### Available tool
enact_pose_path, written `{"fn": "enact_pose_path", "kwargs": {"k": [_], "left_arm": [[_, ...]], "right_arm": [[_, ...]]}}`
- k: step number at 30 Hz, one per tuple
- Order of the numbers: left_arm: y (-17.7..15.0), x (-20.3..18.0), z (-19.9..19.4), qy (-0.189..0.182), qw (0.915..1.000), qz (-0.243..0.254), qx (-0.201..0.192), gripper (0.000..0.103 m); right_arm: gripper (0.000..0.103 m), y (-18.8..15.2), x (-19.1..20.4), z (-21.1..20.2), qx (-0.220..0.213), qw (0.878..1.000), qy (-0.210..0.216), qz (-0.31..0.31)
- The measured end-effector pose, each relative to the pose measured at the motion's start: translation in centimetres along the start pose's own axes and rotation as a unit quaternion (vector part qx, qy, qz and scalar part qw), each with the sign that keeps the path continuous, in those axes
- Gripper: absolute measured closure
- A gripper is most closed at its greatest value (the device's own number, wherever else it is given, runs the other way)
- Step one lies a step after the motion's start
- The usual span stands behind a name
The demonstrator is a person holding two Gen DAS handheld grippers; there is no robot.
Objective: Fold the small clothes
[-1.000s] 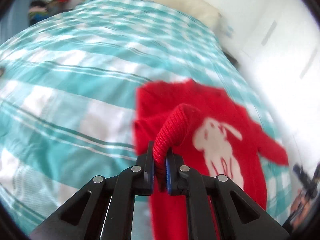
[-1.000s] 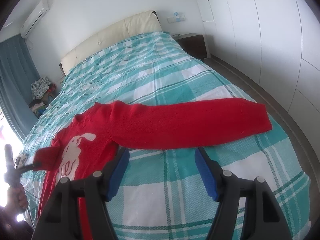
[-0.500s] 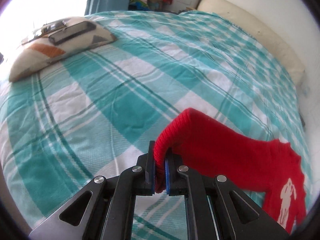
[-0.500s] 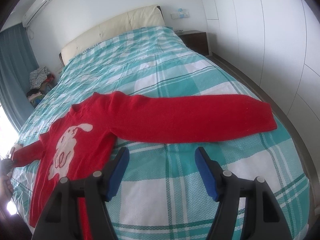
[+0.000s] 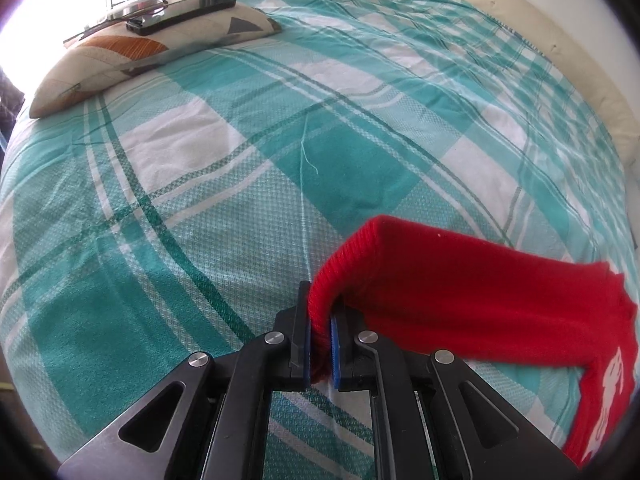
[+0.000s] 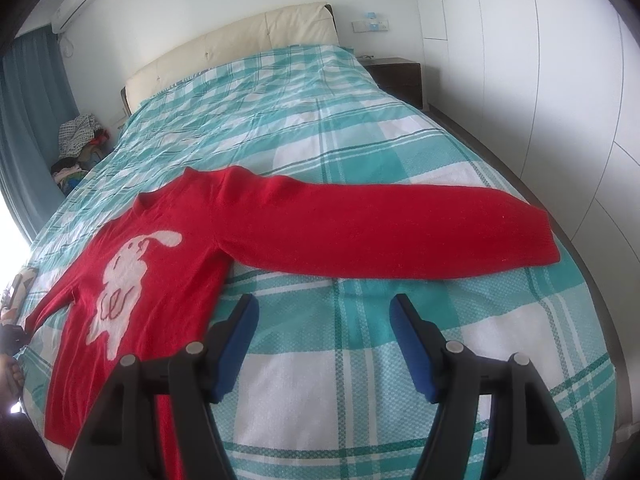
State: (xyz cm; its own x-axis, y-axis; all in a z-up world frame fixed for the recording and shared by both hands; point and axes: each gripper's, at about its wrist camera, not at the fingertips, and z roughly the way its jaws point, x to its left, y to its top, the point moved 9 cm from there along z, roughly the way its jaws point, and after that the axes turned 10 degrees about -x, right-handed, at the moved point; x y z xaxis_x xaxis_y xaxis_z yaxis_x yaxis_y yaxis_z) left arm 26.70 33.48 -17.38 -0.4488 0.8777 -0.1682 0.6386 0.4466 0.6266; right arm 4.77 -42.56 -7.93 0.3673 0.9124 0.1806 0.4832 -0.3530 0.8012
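Observation:
A red knit sweater [image 6: 168, 240] with a white rabbit on its front lies face up on the bed. Its one sleeve [image 6: 400, 232] stretches flat toward the right edge. My right gripper [image 6: 322, 320] hovers open just in front of that sleeve, nothing between its blue pads. My left gripper [image 5: 319, 336] is shut on the ribbed cuff of the other sleeve [image 5: 460, 292], which is pulled out straight from the body, slightly raised off the bedspread. In the right wrist view that sleeve [image 6: 52, 304] runs to the far left.
The bed has a teal and white checked cover [image 6: 320, 120] and a cream headboard [image 6: 224, 44]. A patterned cushion [image 5: 132, 52] with a phone and glasses on it sits at the bed's corner. A dark nightstand [image 6: 398, 76] and white wardrobe doors line the right side.
My left gripper has carried the cuff outward, away from the sweater's body, and lower; the sleeve that was bunched over the rabbit now stretches out to the side. The right gripper has stayed put.

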Motion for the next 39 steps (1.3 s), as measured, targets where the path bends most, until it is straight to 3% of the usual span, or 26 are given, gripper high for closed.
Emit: {"fn": "enact_pose_path", "kwargs": {"k": [3, 7, 8, 10, 14, 19, 23, 25, 29, 31, 34, 39], "left_arm": [[-0.1, 0.3, -0.2, -0.012, 0.9999, -0.011, 0.002, 0.084], [0.1, 0.4, -1.8, -0.003, 0.9999, -0.002, -0.012, 0.029], [0.2, 0.3, -2.4, 0.006, 0.9997, 0.01, -0.02, 0.021], [0.3, -0.5, -4.1, 0.006, 0.9987, 0.034, -0.038, 0.021], [0.0, -4.1, -8.2, -0.023, 0.9944, 0.074, -0.072, 0.016], [-2.3, -13.0, -13.1, -0.135, 0.9804, 0.109, -0.093, 0.006], [-5.5, -20.1, -13.4, -0.208, 0.967, 0.131, -0.068, 0.004], [-6.7, -22.1, -12.4, -0.203, 0.9642, 0.151, -0.081, 0.004], [-9.2, -22.6, -8.7, -0.151, 0.96, 0.213, -0.101, 0.004], [-10.4, -21.5, -6.3, -0.126, 0.9677, 0.21, -0.06, 0.004], [-11.8, -20.5, -3.3, -0.127, 0.9726, 0.194, 0.01, 0.0], [-12.3, -20.7, -3.4, -0.112, 0.9702, 0.215, -0.003, 0.0]], "right_arm": [[0.035, 0.2, -0.4, -0.1, -0.001, 1.0, 0.003, 0.012], [0.035, 0.4, -0.5, -0.4, -0.004, 1.0, 0.002, 0.012], [0.032, 0.4, -0.5, -0.4, -0.004, 1.0, 0.001, 0.012], [0.026, 0.4, -0.7, -0.5, -0.007, 1.0, -0.006, 0.012], [0.025, 0.3, -0.9, -0.2, -0.005, 1.0, -0.012, 0.013], [0.025, -0.3, -0.7, 0.3, -0.006, 0.999, -0.032, -0.013], [0.025, -1.6, 0.0, 1.2, -0.013, 0.999, -0.042, -0.015], [0.025, -2.5, 0.6, 2.0, -0.014, 0.998, -0.048, -0.026], [0.025, -3.9, 0.8, 3.8, 0.0, 0.994, -0.082, -0.073], [0.025, -4.3, -0.3, 4.4, 0.006, 0.992, -0.104, -0.076], [0.024, -5.4, -2.2, 5.5, 0.025, 0.991, -0.118, -0.054], [0.011, -6.2, -3.0, 6.2, 0.025, 0.993, -0.113, -0.035]]}}
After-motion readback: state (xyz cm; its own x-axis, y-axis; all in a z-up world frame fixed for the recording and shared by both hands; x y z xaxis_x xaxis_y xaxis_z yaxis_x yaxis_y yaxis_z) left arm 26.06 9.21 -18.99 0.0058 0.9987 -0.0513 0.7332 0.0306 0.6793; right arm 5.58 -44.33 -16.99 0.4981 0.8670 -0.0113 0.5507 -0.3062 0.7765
